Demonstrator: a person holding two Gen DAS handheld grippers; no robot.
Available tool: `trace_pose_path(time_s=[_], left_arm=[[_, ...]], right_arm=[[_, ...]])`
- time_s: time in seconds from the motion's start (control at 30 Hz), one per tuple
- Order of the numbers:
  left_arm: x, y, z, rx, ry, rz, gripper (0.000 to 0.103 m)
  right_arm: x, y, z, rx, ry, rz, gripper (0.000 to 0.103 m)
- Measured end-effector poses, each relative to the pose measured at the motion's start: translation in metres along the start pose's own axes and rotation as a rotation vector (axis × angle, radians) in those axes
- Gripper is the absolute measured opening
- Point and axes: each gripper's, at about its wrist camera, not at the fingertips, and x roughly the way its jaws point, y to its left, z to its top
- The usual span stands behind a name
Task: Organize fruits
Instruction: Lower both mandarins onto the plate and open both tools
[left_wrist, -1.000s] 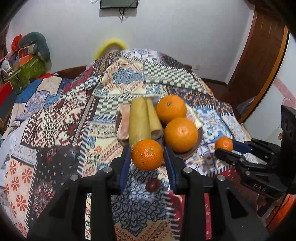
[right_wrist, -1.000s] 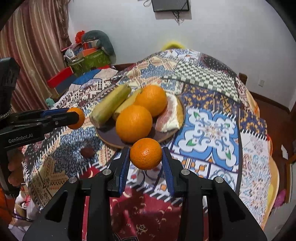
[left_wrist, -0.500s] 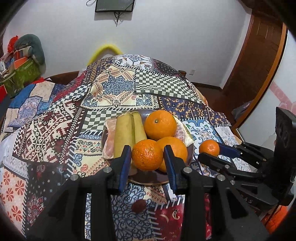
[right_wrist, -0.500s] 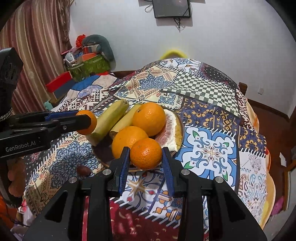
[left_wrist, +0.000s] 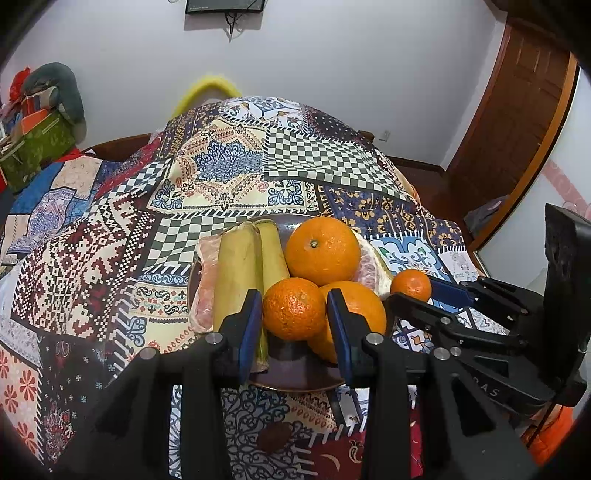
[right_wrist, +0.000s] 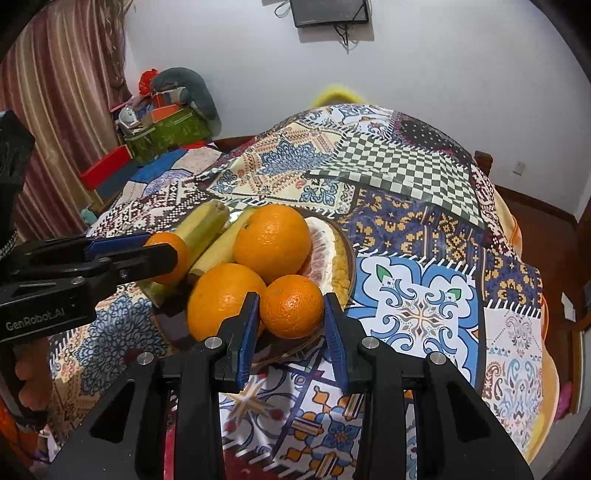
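Fruits sit piled on a brown plate (left_wrist: 295, 384) on the patchwork cloth (left_wrist: 221, 173): two big oranges (right_wrist: 272, 242), bananas (left_wrist: 240, 273) and pomelo pieces (right_wrist: 327, 254). Both tongs tilt down over the plate's near edge. The left gripper (left_wrist: 294, 309) squeezes one small orange (left_wrist: 294, 308). The right gripper (right_wrist: 291, 312) squeezes another small orange (right_wrist: 291, 311). Each small orange hangs just above the plate.

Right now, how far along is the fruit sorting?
Done: two large oranges, two bananas and pomelo pieces sit on the plate.
In hand: the left gripper and right gripper each clamp a small orange over the plate.
Left: release both. A small dark item lies on the cloth; whether it is fruit is unclear.
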Motion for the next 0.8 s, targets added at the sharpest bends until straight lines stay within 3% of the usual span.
trace_pose_path(time_s=[0.13, 0.8], left_arm=[[0.004, 0.001, -0.001, -0.011, 0.011, -0.029, 0.036], [-0.006, 0.001, -0.001, 0.002, -0.02, -0.002, 0.036]], right_arm=[[0.002, -0.002, -0.001, 0.006, 0.003, -0.003, 0.032], [0.008, -0.009, 0.0, 0.009, 0.04, -0.005, 0.035]])
